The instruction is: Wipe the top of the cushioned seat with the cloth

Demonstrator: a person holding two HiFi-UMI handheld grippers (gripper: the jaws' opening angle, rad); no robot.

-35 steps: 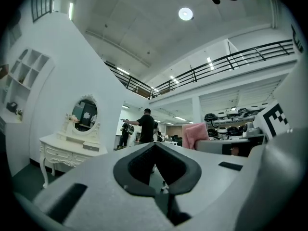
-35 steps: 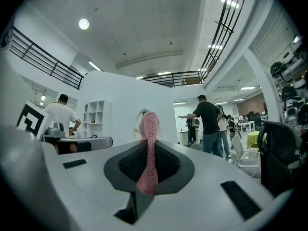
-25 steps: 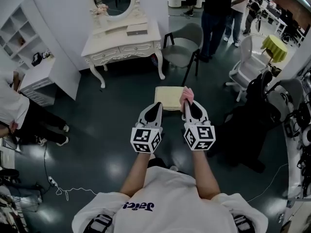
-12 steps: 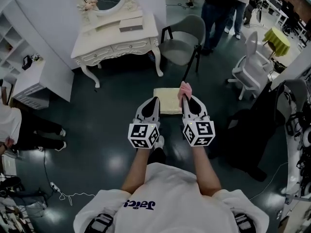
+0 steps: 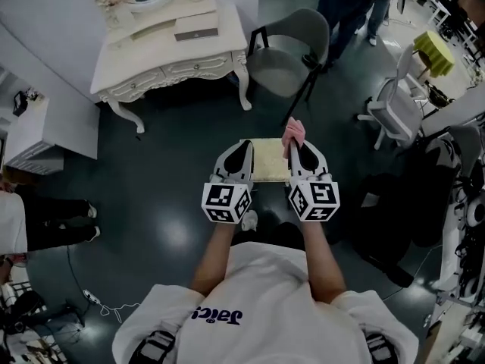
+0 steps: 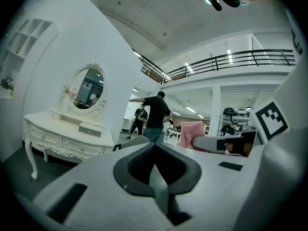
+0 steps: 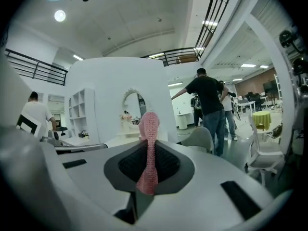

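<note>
A pink cloth (image 7: 148,146) stands pinched upright in jaws, near a pale-yellow cushioned seat (image 5: 270,162).

A: Which sources light the scene?

B: Overhead fixtures. In the right gripper view, one round lamp (image 7: 59,16) sits above and left of the right gripper (image 7: 148,150), and strip lights (image 7: 210,23) run above and to its right. Illumination is bright and even, with no hard shadows.

A: And the image quality?

B: Both gripper views are fisheye with black corners. The railing (image 6: 240,61) above the left gripper (image 6: 155,148) bows. Housings nearest each lens are soft. The cloth (image 7: 150,124) in the right jaws shows a sharp weave. The head view is dimmer, with pale glare on the floor (image 5: 170,237) left of the left gripper.
</note>
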